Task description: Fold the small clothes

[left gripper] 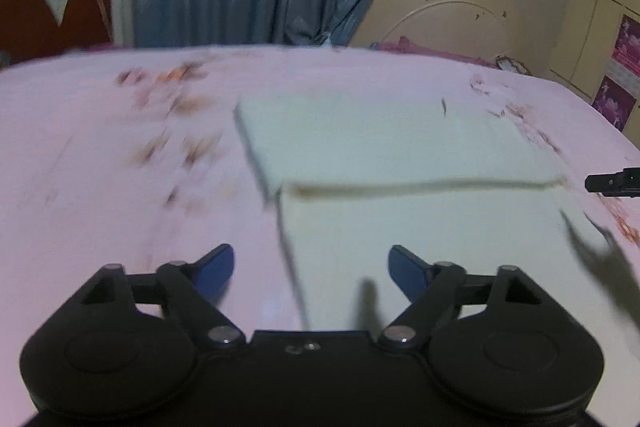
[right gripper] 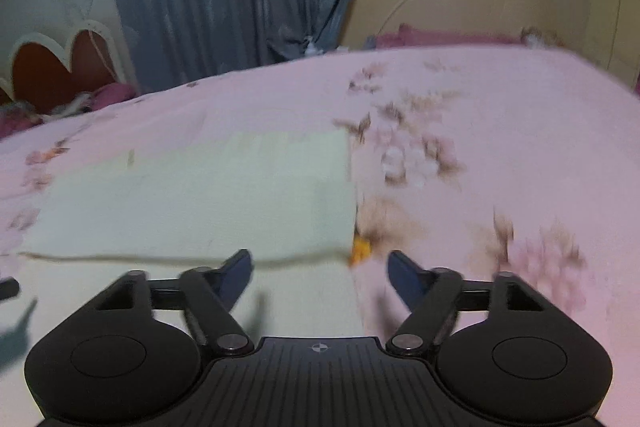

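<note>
- Pale cream rectangular cloth (left gripper: 400,147), a small soft garment or towel, lies flat on the pink flower-printed bed sheet (left gripper: 100,187), in front of both of my grippers.
- One layer of it lies over another: a straight folded edge (left gripper: 420,183) runs across the cloth, with the upper flap on the far side and a wider layer reaching toward me.
- My left gripper (left gripper: 311,267) hangs just above the near left side of the cloth, jaws apart, nothing between the blue pads (left gripper: 214,267).
- My right gripper (right gripper: 319,273) hangs over the near right edge of the cloth (right gripper: 200,195), jaws likewise apart and empty; one pad sits over the cloth, the other over the bare sheet.
- A small orange patch (right gripper: 360,249) shows at the cloth's right edge; I cannot tell whether it is print on the sheet or something else.
- Both views are blurred, so fine creases are not readable.
- My judgement: one fold is already laid, and I am between grasps, lining up for the second.
- The next move calls for both grippers to drop onto matching corners or edges, pinching every layer together, then lifting evenly and carrying the cloth across so the edges meet squarely.
- The risk I see is catching the sheet along with the cloth, or taking only the top layer and spoiling the fold.
</note>
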A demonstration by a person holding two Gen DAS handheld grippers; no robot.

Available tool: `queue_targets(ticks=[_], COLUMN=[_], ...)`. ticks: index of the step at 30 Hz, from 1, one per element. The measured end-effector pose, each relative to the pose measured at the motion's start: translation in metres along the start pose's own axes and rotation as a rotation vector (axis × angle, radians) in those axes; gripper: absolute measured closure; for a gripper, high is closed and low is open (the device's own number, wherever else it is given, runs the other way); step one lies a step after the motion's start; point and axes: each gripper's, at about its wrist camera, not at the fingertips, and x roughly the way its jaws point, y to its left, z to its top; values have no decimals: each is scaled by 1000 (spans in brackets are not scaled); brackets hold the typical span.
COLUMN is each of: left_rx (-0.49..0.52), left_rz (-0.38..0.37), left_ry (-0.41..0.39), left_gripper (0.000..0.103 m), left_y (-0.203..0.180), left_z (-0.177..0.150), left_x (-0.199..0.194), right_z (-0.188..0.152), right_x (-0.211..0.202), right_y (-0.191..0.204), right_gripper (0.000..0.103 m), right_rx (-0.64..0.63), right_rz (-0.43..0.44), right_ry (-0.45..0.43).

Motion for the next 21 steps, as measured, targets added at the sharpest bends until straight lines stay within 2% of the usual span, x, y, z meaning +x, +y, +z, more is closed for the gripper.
queue_targets(ticks=[2, 3, 9, 12, 15, 18, 19, 21], left_rx=[-27, -42, -124, -192, -262, -292, -323, -388], left_rz=[-11, -20, -52, -96, -171, -184, -199, -231], left_ry=[31, 48, 84, 99, 130, 141, 141, 143], left_gripper=[32, 34, 37, 41, 41, 42, 44, 55], left_y=[3, 3, -10, -16, -19, -24, -24, -21], left_z=[-18, -28, -83, -104, -124, -142, -148, -158], left_x=[-17, -26, -76, -98, -114, -128, -133, -138], right_z=[-11, -19, -75, -104, -133, -154, -160, -172], right_x=[-13, -21, -68, -94, -122, -141, -146, -154], right_y=[-7, -11, -37, -53, -63, -74, -77, -82], right_gripper=[59, 61, 61, 61, 61, 61, 61, 61], right_rx=[-7, -11, 11, 69, 83, 121, 144, 188], right_rz=[37, 53, 134, 199, 231, 277, 298, 341], right_ry=[24, 38, 129, 165, 181, 204, 215, 238])
